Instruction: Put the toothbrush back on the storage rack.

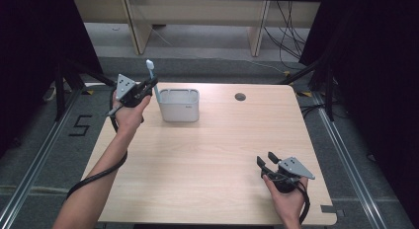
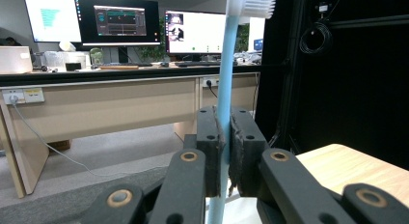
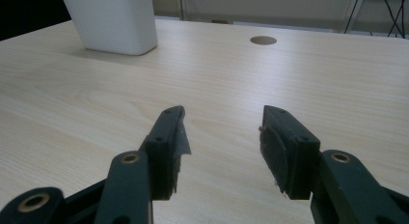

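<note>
Toothbrush (image 2: 224, 103) stands upright, clamped in left tongs (image 2: 225, 151); right tongs (image 3: 222, 137) gape wide.

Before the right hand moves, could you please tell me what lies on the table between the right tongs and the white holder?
Nothing: in the right gripper view, bare wood runs from the open right tongs to the white holder.

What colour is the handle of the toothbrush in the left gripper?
Light blue, with a white head; the toothbrush shows best in the left gripper view.
</note>
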